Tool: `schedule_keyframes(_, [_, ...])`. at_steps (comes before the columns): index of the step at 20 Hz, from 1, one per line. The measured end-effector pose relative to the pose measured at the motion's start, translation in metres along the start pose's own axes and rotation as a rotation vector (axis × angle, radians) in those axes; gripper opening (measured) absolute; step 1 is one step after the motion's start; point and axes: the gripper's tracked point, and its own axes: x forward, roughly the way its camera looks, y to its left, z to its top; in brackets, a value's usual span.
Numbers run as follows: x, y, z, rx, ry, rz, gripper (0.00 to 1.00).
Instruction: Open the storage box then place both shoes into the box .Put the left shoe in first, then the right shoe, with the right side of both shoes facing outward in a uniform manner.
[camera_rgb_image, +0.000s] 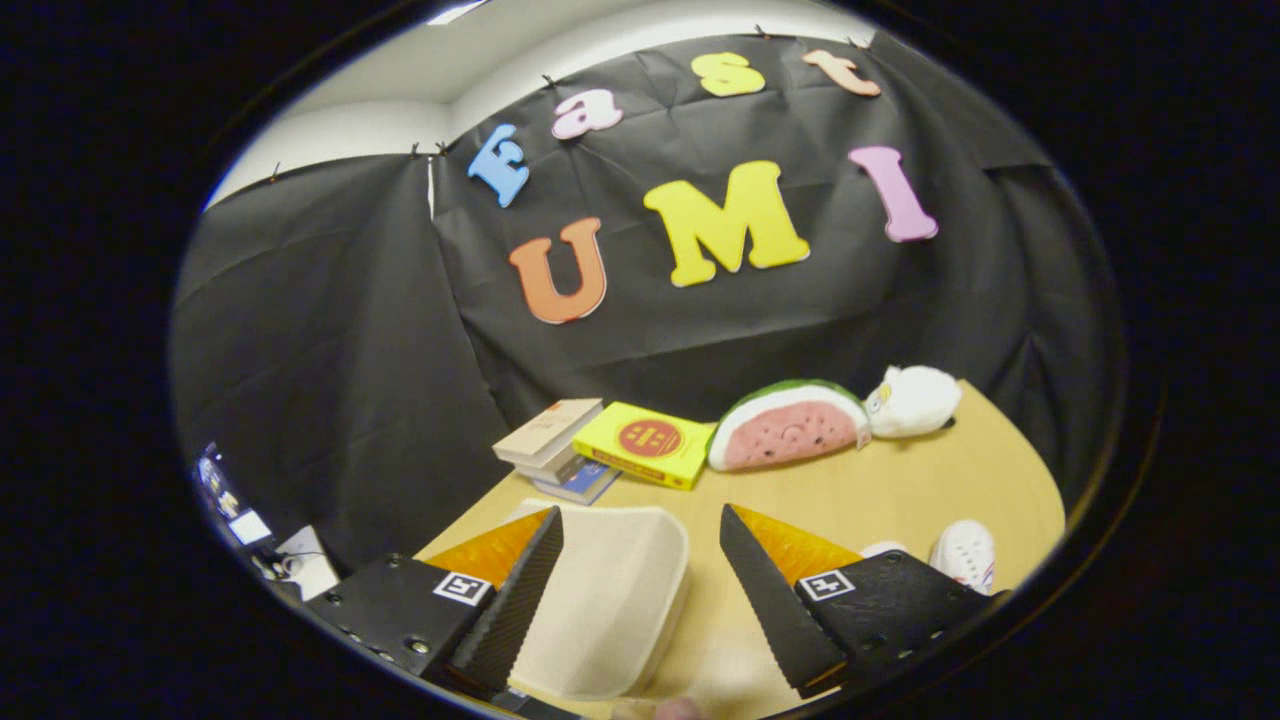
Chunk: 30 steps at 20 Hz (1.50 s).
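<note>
- The gripper (640, 590) at the bottom centre of the frame stands wide open, released, holding and touching nothing.
- The cream rounded plastic storage box (610, 600) lies between the fingers, close against the left one, its long axis running away from the gripper; its lid looks still shut.
- The white sneaker (965, 553) sits at lower right, just beyond the right finger.
- Farther back on the tan wooden table (900, 490), a yellow book (645, 443) and a watermelon-slice plush (790, 425) rest.

Ahead of me, creased black cloth (330, 330) drapes the booth walls; a pale white wall (380, 115) shows above, and a light wooden tabletop (900, 480) spreads below under soft light.
</note>
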Motion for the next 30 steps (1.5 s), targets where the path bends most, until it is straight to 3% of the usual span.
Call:
schedule_keyframes(4, [0.012,0.002,-0.050,0.084,0.140,0.038,0.95])
schedule_keyframes(9, [0.020,-0.002,-0.094,0.277,0.266,0.055,0.96])
schedule_keyframes(22, [0.031,0.020,-0.119,0.492,0.404,0.122,0.96])
schedule_keyframes(26, [0.029,0.017,-0.111,0.459,0.408,0.090,0.86])
schedule_keyframes(27, [0.027,0.014,-0.110,0.446,0.409,0.072,0.78])
schedule_keyframes(30, [0.019,0.014,-0.094,0.424,0.375,0.064,0.70])
